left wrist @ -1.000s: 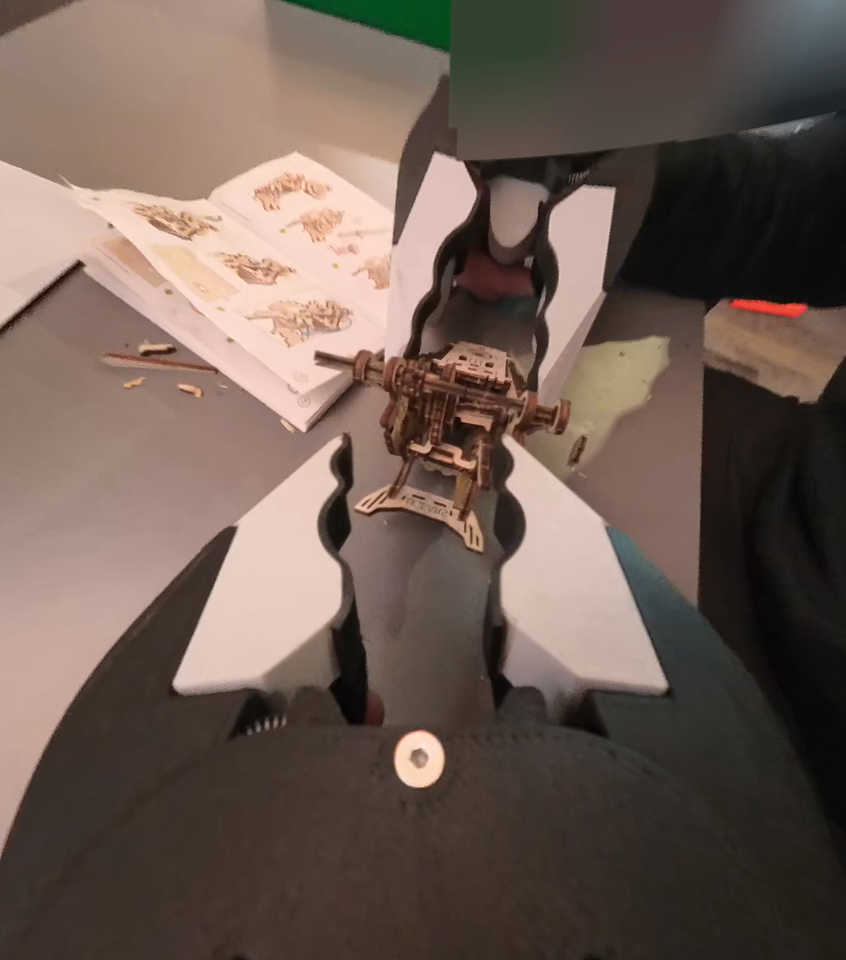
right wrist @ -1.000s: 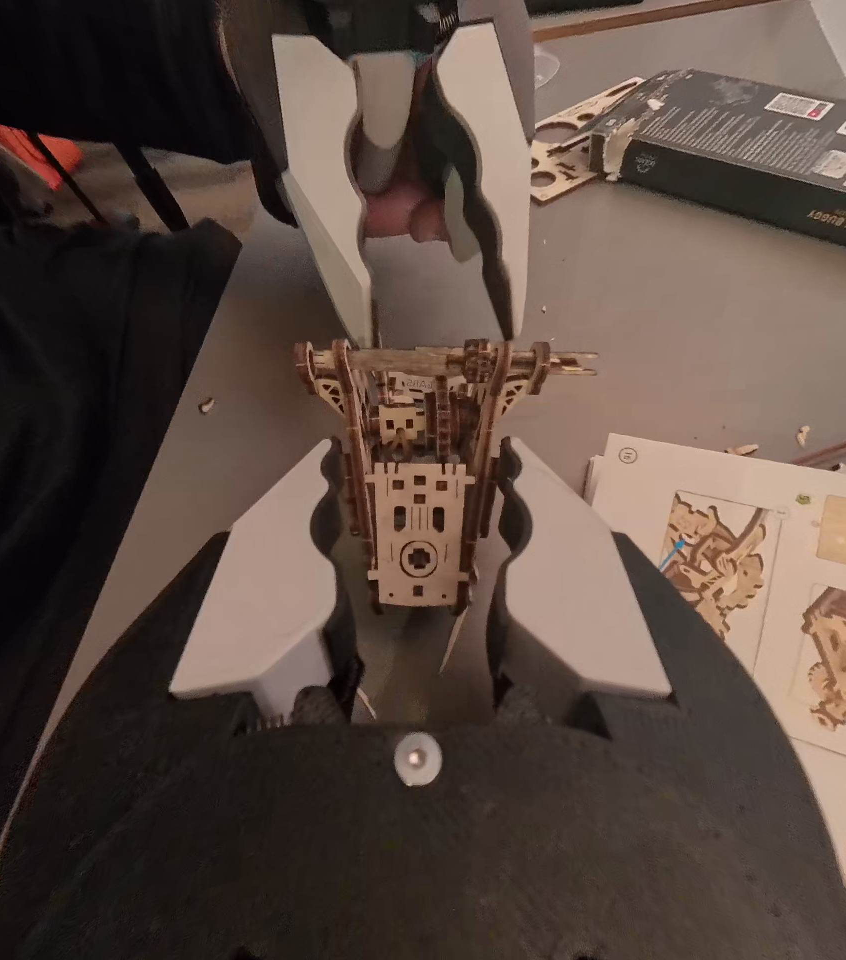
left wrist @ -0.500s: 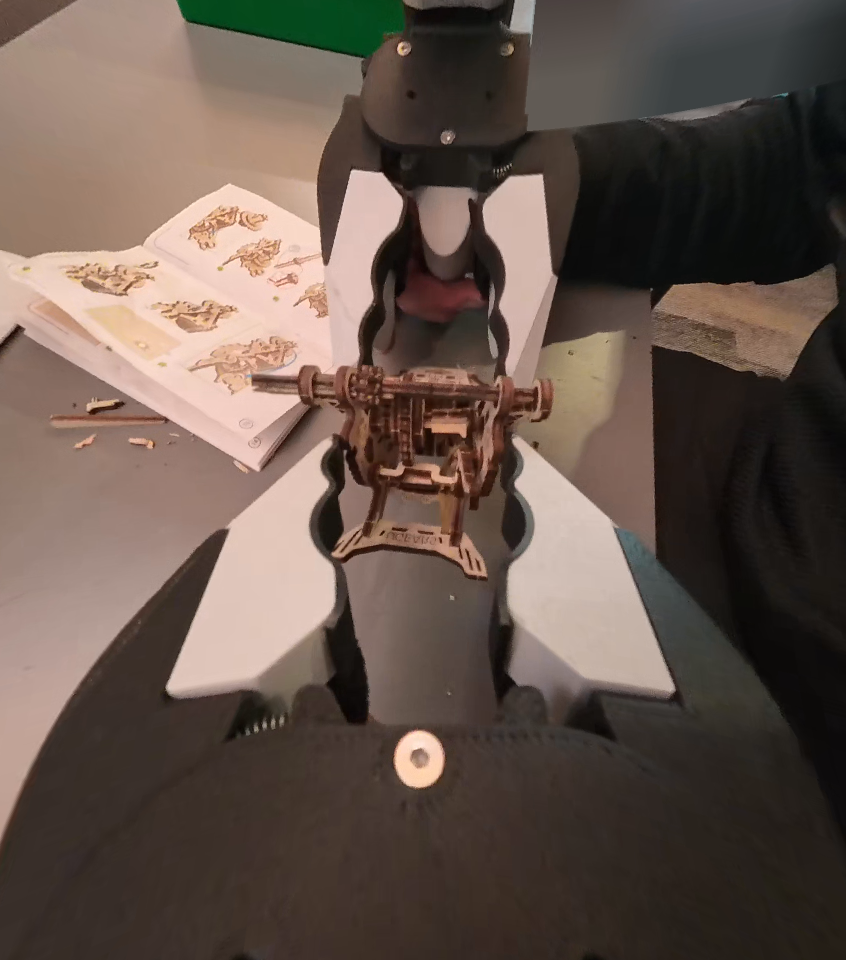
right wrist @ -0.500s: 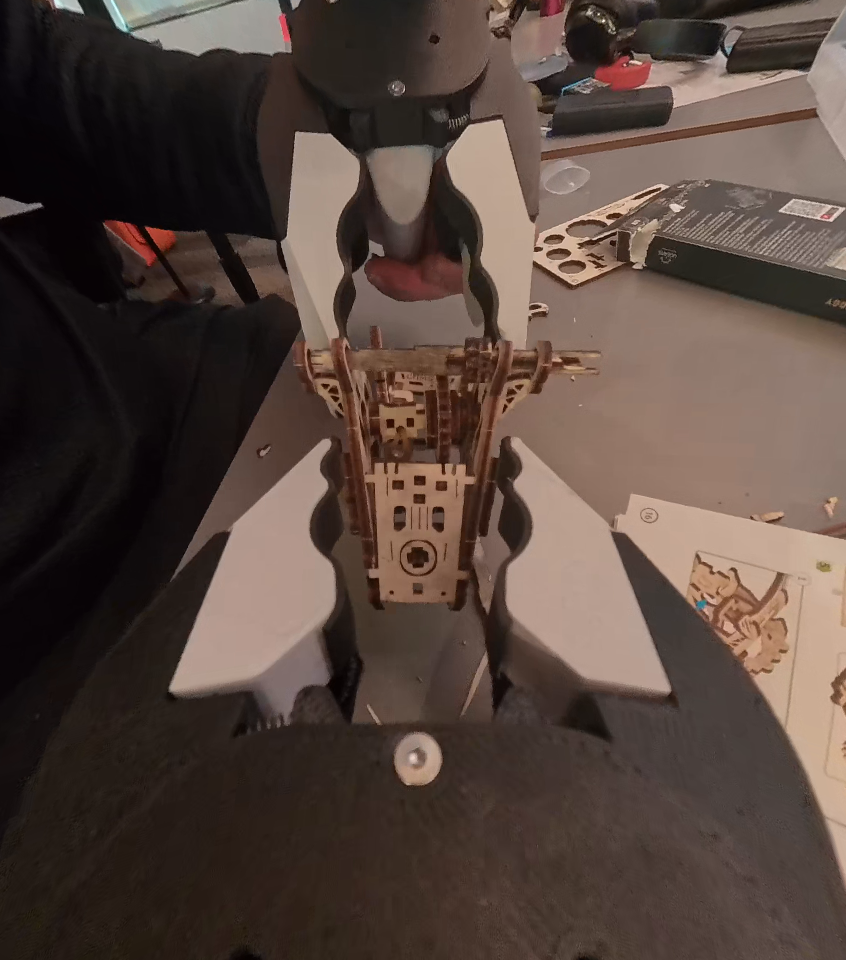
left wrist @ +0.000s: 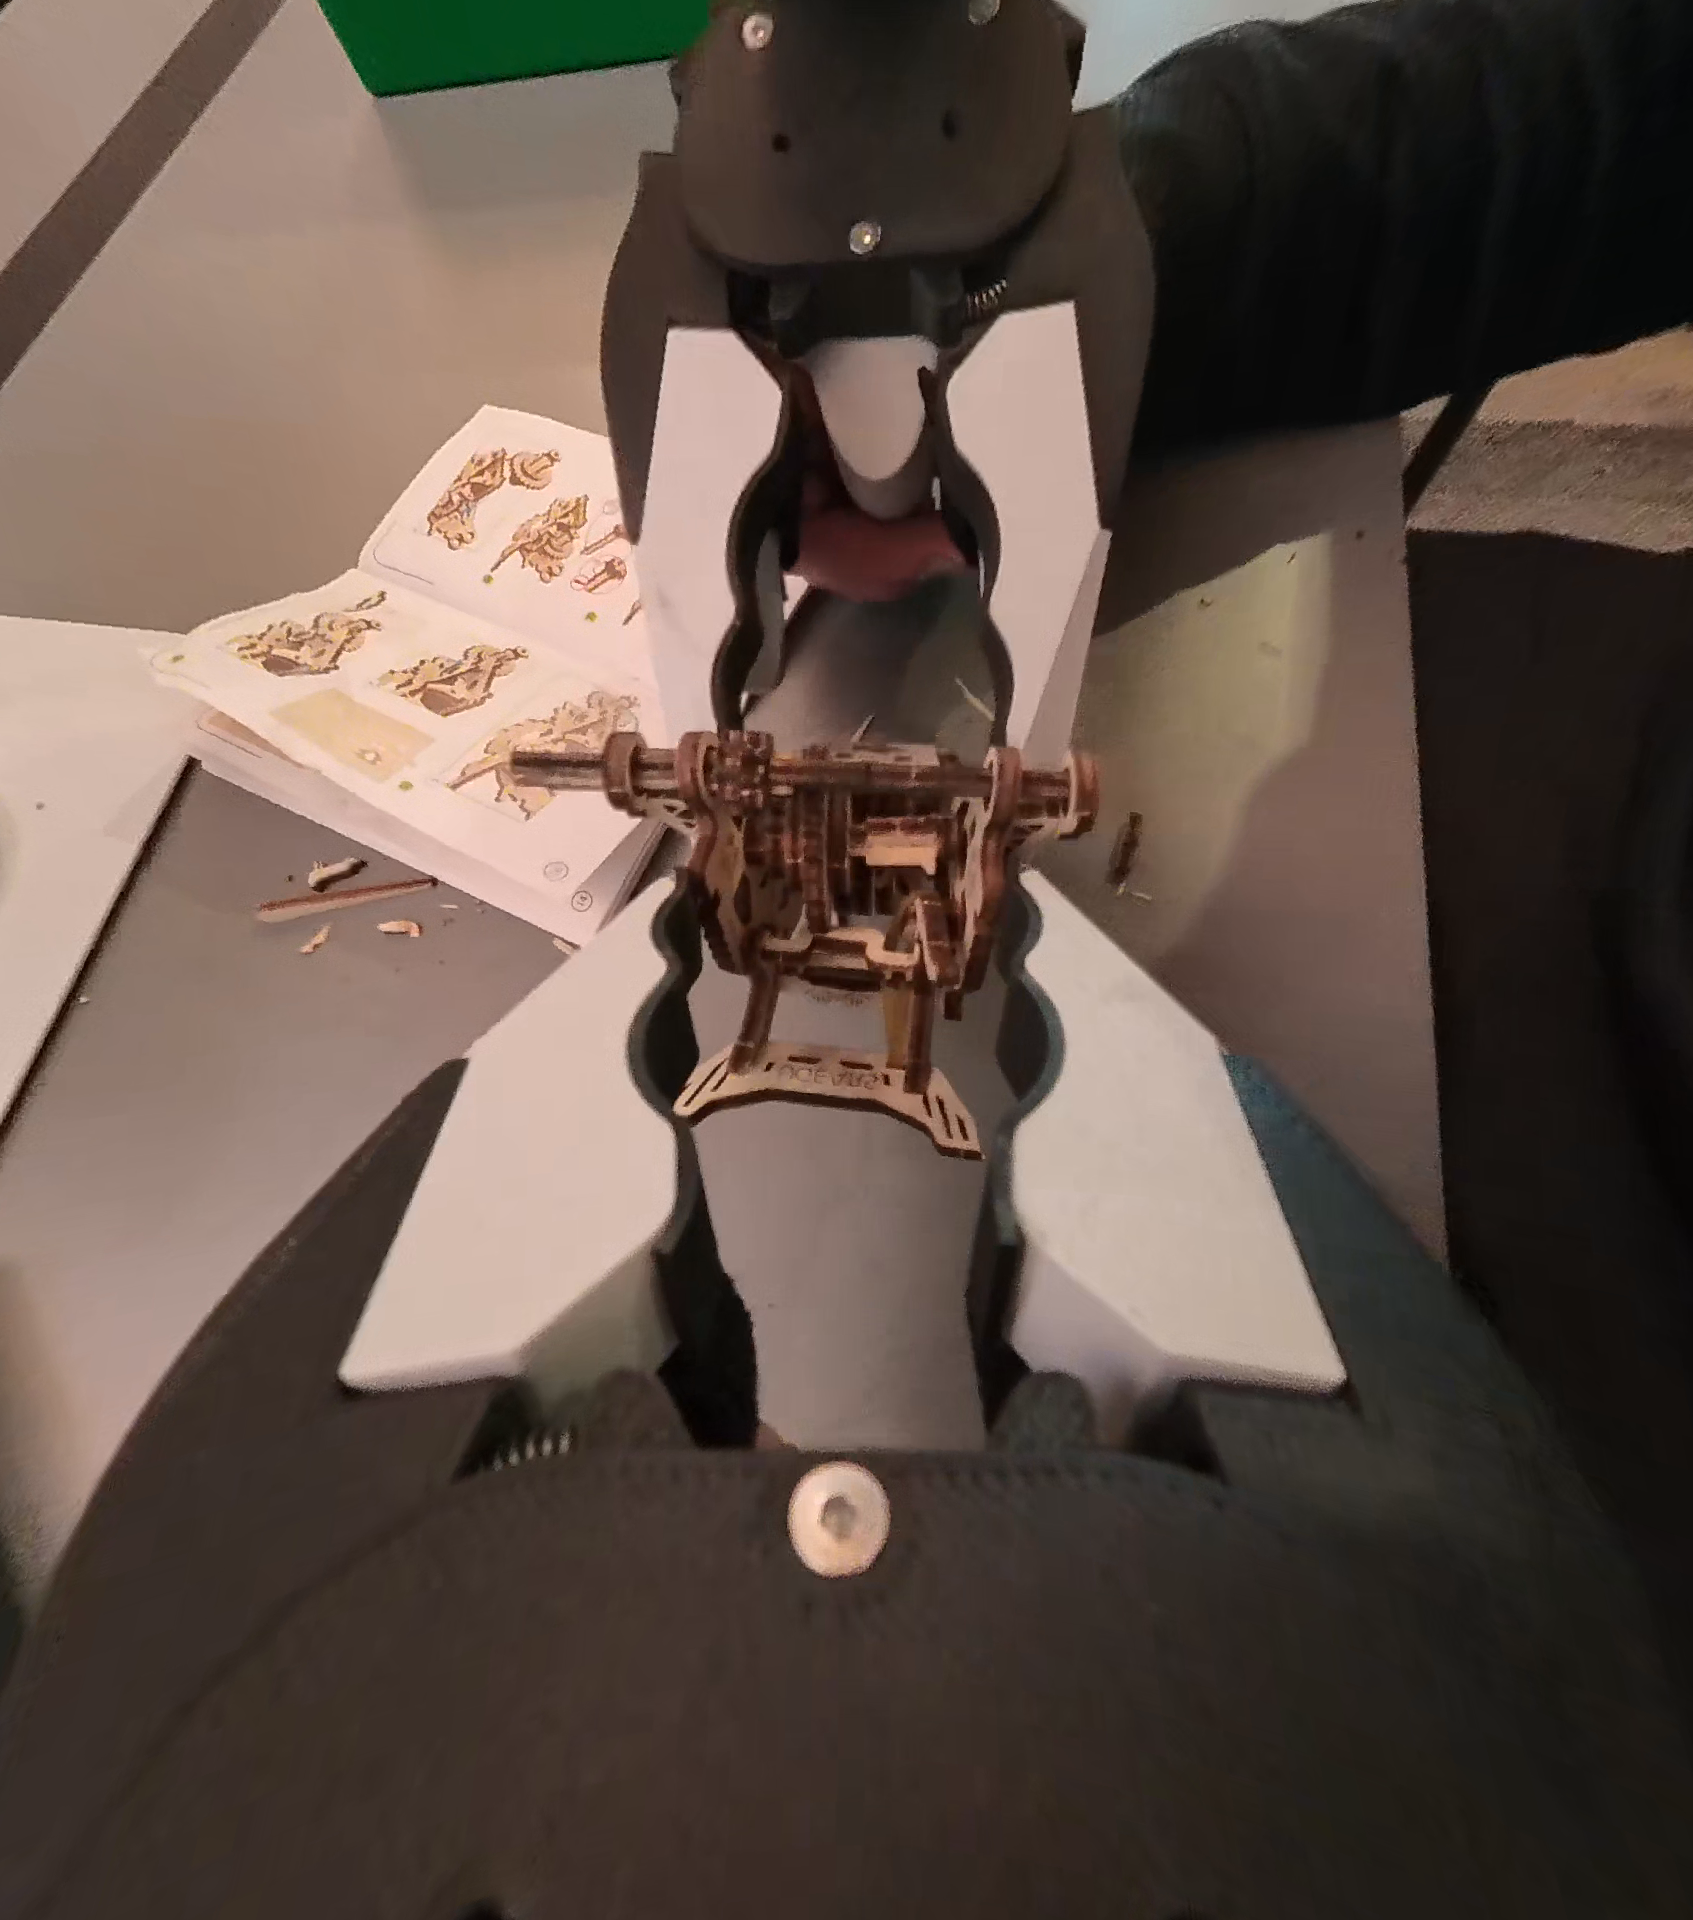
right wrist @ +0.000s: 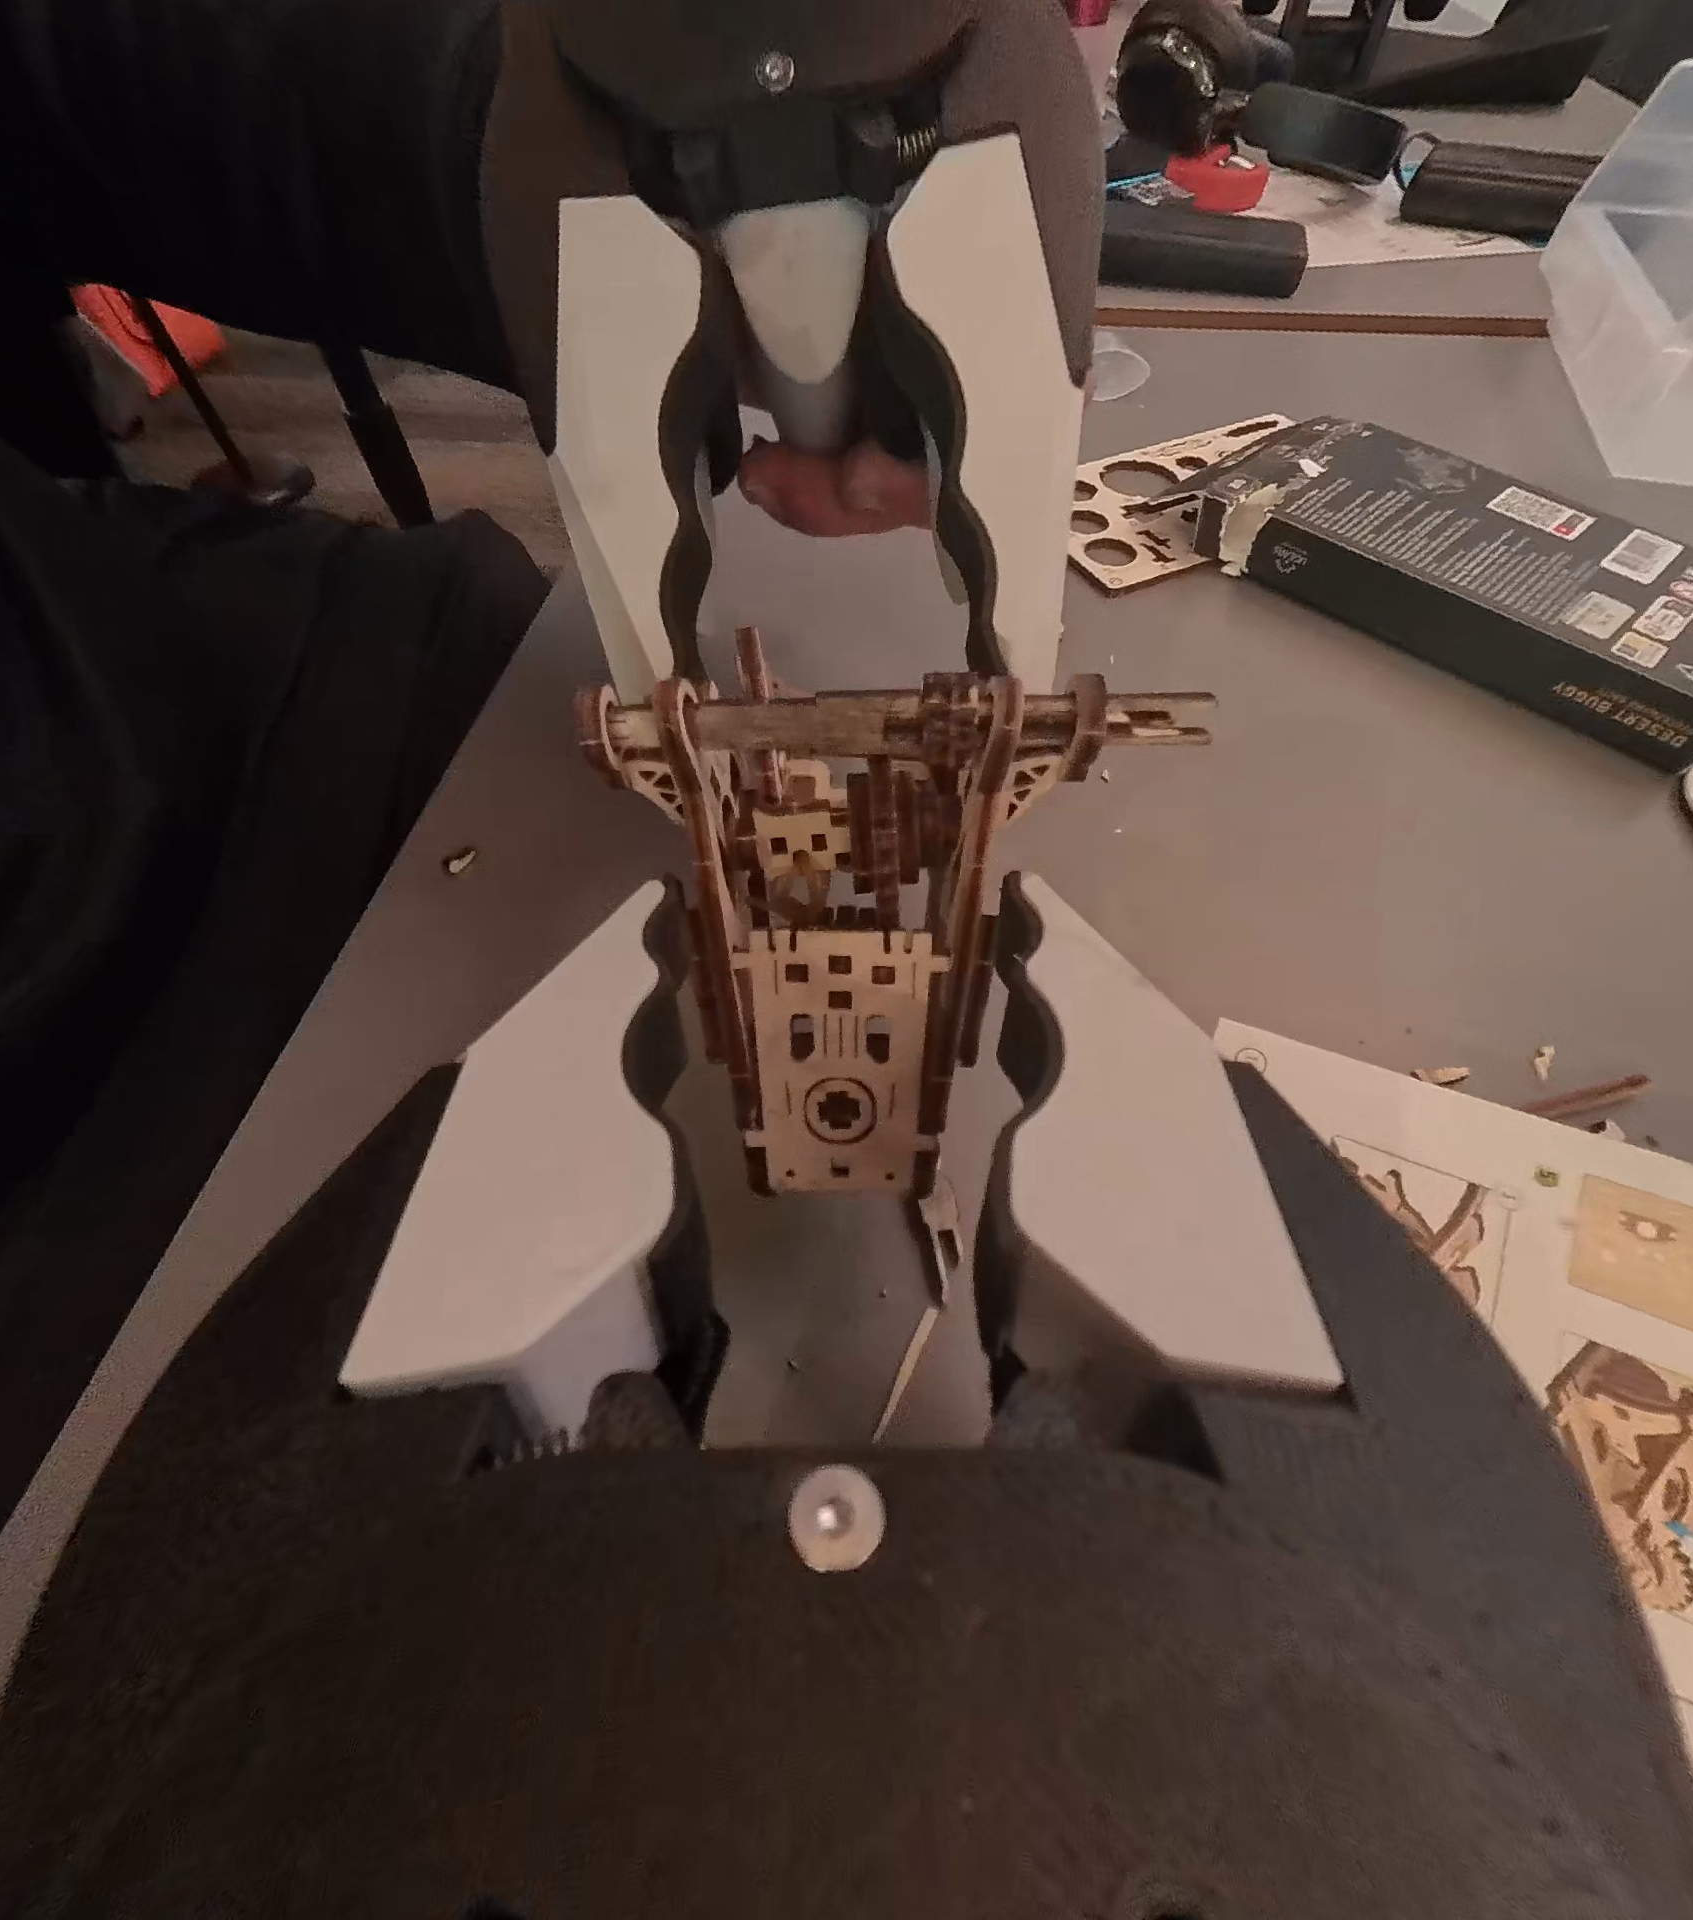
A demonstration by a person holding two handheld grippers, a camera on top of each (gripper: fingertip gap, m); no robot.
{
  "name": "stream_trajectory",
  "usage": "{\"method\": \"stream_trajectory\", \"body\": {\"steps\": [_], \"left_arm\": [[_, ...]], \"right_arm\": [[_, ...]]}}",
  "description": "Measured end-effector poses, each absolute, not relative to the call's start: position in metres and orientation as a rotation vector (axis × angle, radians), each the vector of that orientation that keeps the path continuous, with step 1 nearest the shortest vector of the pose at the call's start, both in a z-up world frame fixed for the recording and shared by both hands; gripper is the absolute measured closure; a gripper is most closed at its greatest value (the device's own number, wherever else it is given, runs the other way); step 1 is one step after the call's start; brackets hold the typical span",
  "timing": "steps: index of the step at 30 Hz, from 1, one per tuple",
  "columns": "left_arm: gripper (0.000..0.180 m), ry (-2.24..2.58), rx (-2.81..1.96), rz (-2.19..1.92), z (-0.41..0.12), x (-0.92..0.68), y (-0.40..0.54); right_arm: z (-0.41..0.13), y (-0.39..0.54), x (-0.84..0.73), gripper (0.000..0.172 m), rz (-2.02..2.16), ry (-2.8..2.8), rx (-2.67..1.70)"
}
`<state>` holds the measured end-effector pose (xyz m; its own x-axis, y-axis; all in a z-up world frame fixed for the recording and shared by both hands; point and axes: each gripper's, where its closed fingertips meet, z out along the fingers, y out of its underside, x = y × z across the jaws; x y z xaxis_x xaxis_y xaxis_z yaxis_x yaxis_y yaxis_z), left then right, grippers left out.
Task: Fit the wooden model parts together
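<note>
Your right gripper had its wavy dark pads pressed against both long sides of the wooden model, jaws roughly half spread, and the pale slotted plywood plate with a round cut-out sat between your fingers, just short of the tips. Beyond those tips a square-section axle ran crosswise, stacked with laser-cut brown-edged discs and gears.

Your left gripper came in from the opposite end, jaws about as wide, their scalloped inner faces hugging the darker gear block on either flank; whether both pads truly pressed it, I could not tell. The curved, perforated foot piece hung between those fingers, nearer the wrist than the tips.

Left of your left jaws lay an open instruction booklet and thin wood offcuts; right of your right jaws, a black cardboard box lay on the matte grey table.
</note>
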<state>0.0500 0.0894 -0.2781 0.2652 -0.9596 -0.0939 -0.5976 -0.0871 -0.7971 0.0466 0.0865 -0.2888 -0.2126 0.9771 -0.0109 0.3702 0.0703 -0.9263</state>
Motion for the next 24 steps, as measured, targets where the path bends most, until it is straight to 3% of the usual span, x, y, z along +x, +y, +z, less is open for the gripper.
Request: {"method": "stream_trajectory", "body": {"steps": [15, 21, 24], "left_arm": [[0.126, 1.468, -1.820, -0.576, -0.281, 0.045, 0.090], [0.114, 1.240, -1.960, -0.791, -0.266, 0.042, 0.104], [0.129, 1.107, -1.966, -0.955, -0.248, 0.043, 0.107]], "right_arm": [[-0.291, 0.088, 0.043, 0.114, 1.123, -1.664, -1.366], [-0.278, 0.094, 0.043, 0.115, 1.434, -1.497, -1.521], [-0.266, 0.097, 0.044, 0.115, 1.642, -1.373, -1.571]]}}
